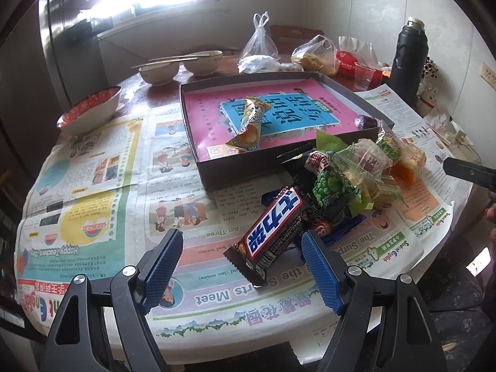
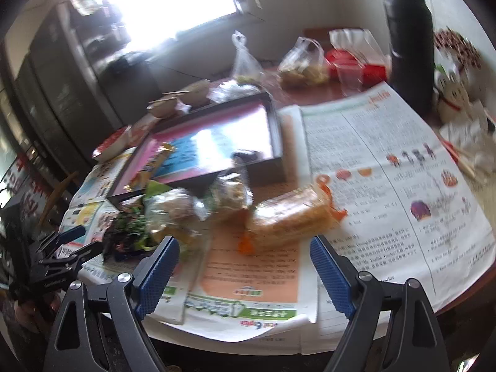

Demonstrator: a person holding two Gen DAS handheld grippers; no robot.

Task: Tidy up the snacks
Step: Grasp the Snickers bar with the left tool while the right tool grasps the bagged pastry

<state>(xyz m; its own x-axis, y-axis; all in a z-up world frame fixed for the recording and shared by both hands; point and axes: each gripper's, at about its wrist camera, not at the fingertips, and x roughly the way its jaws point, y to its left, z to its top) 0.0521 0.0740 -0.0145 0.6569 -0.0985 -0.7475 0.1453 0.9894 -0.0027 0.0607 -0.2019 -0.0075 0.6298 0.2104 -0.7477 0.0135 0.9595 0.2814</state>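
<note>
Both grippers hang released over the table [image 1: 93, 167], the left gripper [image 1: 241, 266] around the chocolate bar [image 1: 272, 232] at lower centre, the right gripper [image 2: 245, 266] below the orange pack [image 2: 291, 217], snack pile [image 1: 350, 176] beside the box [image 1: 248, 161].

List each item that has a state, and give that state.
Left tool: open, empty.
Right tool: open, empty.
Shallow box: lidless, holding one orange snack packet.
Chocolate bar: sealed, lying outside the box.
Black flask: upright, capped.
</note>
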